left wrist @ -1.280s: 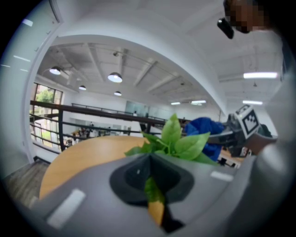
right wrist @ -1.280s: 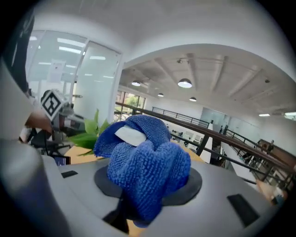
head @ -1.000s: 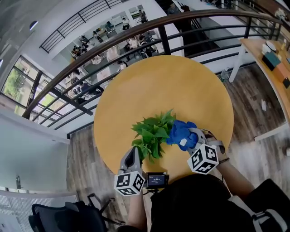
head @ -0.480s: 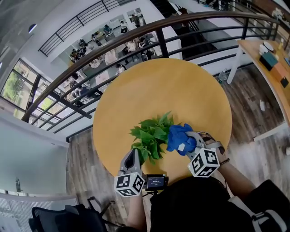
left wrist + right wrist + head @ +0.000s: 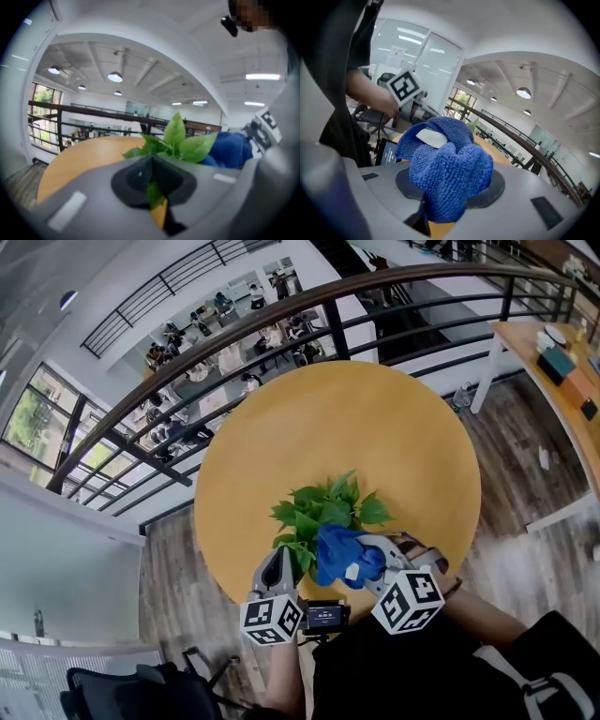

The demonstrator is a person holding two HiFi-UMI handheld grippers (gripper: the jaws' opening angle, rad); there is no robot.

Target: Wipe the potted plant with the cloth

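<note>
Right gripper (image 5: 368,564), clamped on the blue cloth (image 5: 337,554), has slid left over the potted plant (image 5: 328,512); left gripper (image 5: 278,559) pinches a leaf (image 5: 152,192); leaves hide the pot.

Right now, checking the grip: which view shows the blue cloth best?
The right gripper view: the cloth fills it, pinched between the right gripper's jaws. The head view shows it small against the plant; the left gripper view, only a blue patch behind leaves.

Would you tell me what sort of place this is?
Probably a mezzanine in an office building: the round table stands by a railing overlooking people at desks below.
</note>
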